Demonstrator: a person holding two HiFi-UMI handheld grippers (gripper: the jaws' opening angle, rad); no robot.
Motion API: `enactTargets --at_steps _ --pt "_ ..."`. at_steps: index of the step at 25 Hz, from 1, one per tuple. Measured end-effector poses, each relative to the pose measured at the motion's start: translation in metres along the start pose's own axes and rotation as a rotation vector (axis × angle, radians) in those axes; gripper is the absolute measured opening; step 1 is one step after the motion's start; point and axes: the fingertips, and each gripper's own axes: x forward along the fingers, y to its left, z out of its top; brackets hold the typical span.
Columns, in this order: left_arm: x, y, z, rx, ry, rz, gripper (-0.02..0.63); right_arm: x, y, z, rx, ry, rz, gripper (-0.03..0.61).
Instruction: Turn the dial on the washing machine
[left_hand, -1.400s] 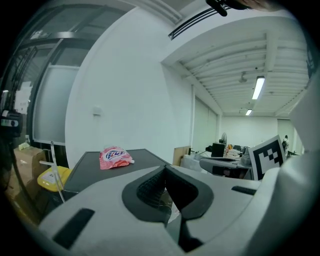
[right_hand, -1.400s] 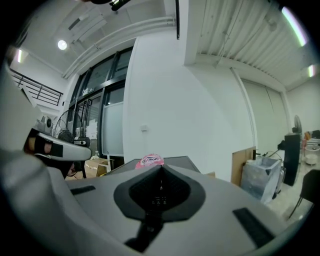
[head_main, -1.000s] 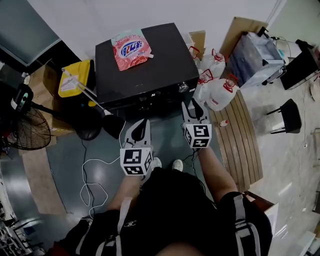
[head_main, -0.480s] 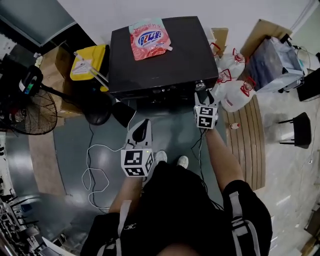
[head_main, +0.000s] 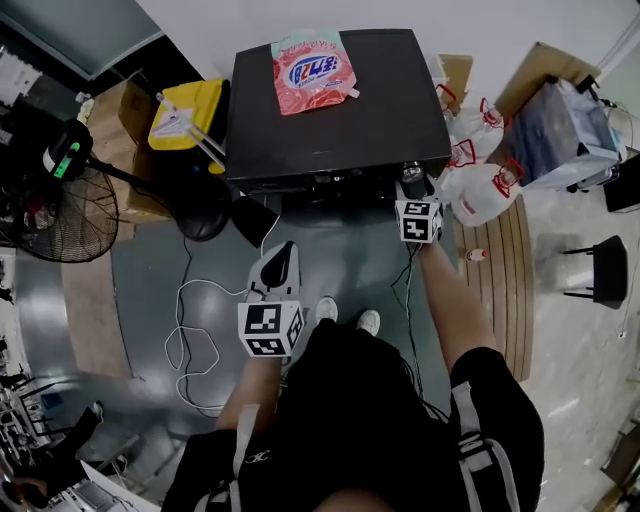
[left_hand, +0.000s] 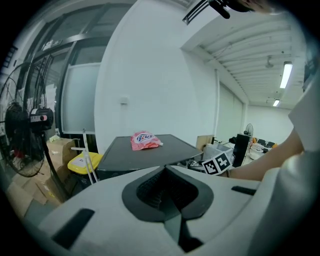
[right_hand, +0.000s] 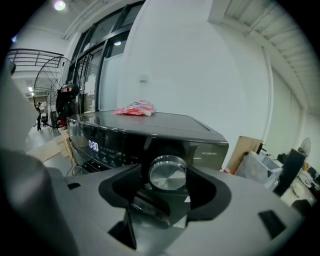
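Closing on the dial (right_hand: 168, 173) is the step we judge to be next, and it is where things could slip. The right tongs (head_main: 411, 181) stand released at the front right corner of the washing machine (head_main: 335, 110), and their jaws have just been opening. In the right gripper view the polished round dial sits between them with a gap on either side, near the tips and not deep in the throat. If we clamp from here, we may catch only the rim, and the smooth metal face could slide out of the pads once we twist. A squeeze off the dial's centre could also skid onto the dark panel beside the lit display (right_hand: 93, 145). The left tongs (head_main: 283, 260) are clenched on nothing, hanging over the floor well short of the machine, so they offer no steadying. Compared with a second ago, the right tongs have come forward from the floor in front of the machine to its control panel, covering the dial in the head view. The left tongs hang over much the same patch of floor. The detergent pouch (head_main: 313, 70) still lies on the lid.
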Motion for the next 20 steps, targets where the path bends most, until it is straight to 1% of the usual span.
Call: enactTargets --at_steps 3,7,12,13,14,16,17,18,20 --pt "0.001 0.0 0.0 0.005 0.005 -0.002 0.003 0.007 -0.004 -0.005 -0.001 0.016 -0.02 0.245" --pt "0.003 -0.001 -0.002 0.015 0.009 -0.003 0.003 0.014 -0.008 -0.01 -0.03 0.048 -0.029 0.245" --pt "0.006 -0.004 -0.002 0.023 0.02 -0.013 0.003 0.014 -0.009 -0.013 -0.004 0.073 -0.013 0.247" --pt "0.006 -0.005 -0.001 0.025 0.02 -0.016 0.003 0.015 -0.01 -0.015 0.018 0.076 -0.01 0.245" --pt "0.007 -0.006 0.0 0.028 0.02 -0.02 0.003 0.016 -0.011 -0.017 0.07 0.075 0.0 0.247" --pt "0.008 -0.007 0.001 0.033 0.018 -0.027 0.003 0.017 -0.013 -0.019 0.241 0.061 0.044 0.247" --pt "0.008 -0.008 0.002 0.035 0.017 -0.03 0.003 0.017 -0.013 -0.019 0.309 0.054 0.065 0.245" --pt "0.008 -0.009 0.002 0.036 0.016 -0.031 0.003 0.016 -0.014 -0.019 0.343 0.05 0.077 0.245" --pt "0.008 -0.009 0.002 0.037 0.016 -0.032 0.003 0.016 -0.014 -0.019 0.346 0.046 0.082 0.245"
